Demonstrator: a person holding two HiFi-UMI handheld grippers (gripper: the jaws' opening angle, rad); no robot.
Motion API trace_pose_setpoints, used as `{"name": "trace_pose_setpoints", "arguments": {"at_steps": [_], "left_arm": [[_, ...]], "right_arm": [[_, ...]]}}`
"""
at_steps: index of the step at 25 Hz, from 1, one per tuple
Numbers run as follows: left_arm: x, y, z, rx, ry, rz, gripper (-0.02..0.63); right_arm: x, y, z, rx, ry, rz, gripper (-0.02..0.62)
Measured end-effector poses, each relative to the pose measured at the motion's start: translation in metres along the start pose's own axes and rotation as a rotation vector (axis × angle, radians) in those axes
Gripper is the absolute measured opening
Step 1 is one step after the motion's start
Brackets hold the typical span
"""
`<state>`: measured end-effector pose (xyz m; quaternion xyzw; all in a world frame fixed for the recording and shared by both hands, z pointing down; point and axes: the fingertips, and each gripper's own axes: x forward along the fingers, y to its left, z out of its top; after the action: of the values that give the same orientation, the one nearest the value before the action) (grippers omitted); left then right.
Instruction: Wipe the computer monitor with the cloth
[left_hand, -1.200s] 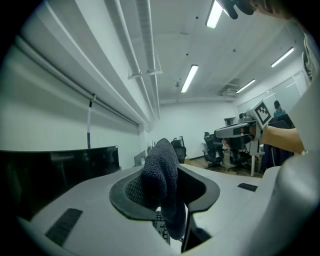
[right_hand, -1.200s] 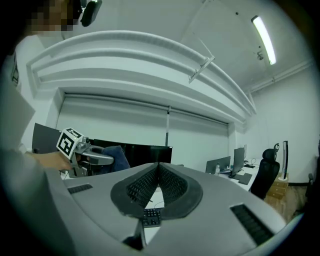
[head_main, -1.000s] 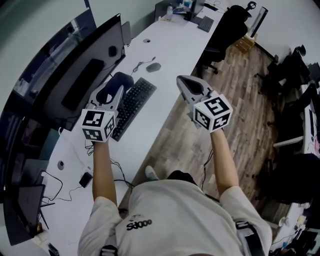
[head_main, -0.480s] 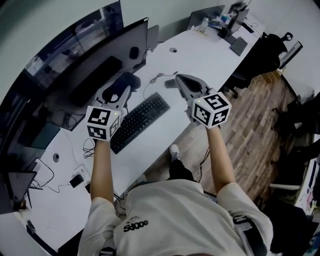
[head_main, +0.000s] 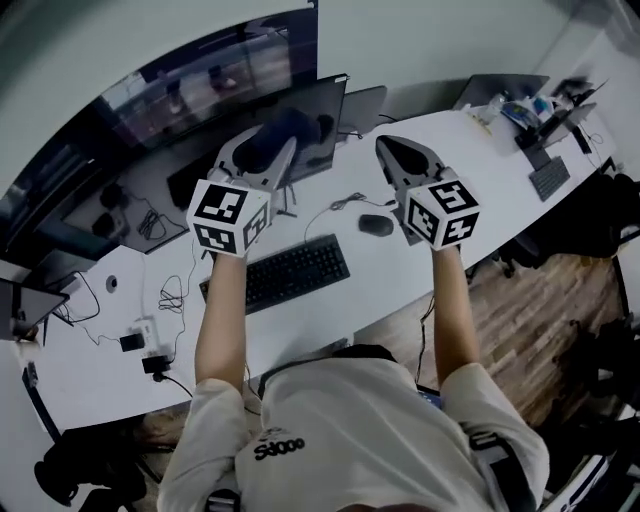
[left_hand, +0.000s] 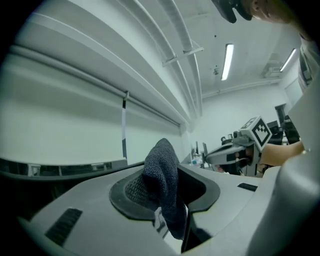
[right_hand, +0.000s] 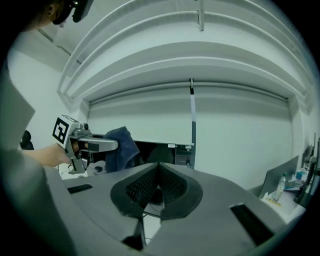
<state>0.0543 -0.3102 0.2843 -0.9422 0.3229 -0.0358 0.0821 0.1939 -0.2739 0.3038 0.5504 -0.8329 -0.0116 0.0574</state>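
My left gripper (head_main: 264, 150) is shut on a dark blue cloth (head_main: 287, 127). It is held up in front of the dark computer monitor (head_main: 331, 104) at the back of the white desk (head_main: 330, 320). Whether the cloth touches the screen I cannot tell. In the left gripper view the cloth (left_hand: 163, 180) hangs pinched between the pads. My right gripper (head_main: 392, 150) is shut and empty, raised just right of the monitor. In the right gripper view its jaws (right_hand: 159, 183) meet, with the monitor (right_hand: 156, 152) and the cloth (right_hand: 120, 148) beyond them.
A black keyboard (head_main: 288, 271) and a mouse (head_main: 376, 225) lie on the desk below the grippers. Cables and small devices (head_main: 150, 330) sit at the left. A second screen (head_main: 365, 106) stands right of the monitor. Laptops and clutter (head_main: 530, 110) are at the far right.
Both grippers rose from over the keyboard toward the monitor. The cloth now sits in front of the screen. The head view turned to face the desk.
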Motion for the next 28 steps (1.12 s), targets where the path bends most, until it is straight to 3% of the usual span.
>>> {"name": "trace_pose_setpoints", "arguments": {"at_steps": [9,13,20,28], "left_arm": [[0.091,0.008,0.061,0.092,-0.033,0.139,0.135],[0.129,0.004,0.063,0.137,0.062,0.139,0.137],[0.158,0.013,0.043,0.143,0.238,0.158,0.138],[0.157,0.022,0.036,0.119,0.278,0.214,0.137]], "right_arm": [[0.038,-0.055,0.012,0.017,-0.052,0.151,0.006],[0.048,-0.066,0.011,0.057,-0.071,0.226,0.006],[0.052,-0.066,0.002,0.078,-0.075,0.342,0.006],[0.051,-0.061,-0.004,0.117,-0.074,0.351,0.006]]}}
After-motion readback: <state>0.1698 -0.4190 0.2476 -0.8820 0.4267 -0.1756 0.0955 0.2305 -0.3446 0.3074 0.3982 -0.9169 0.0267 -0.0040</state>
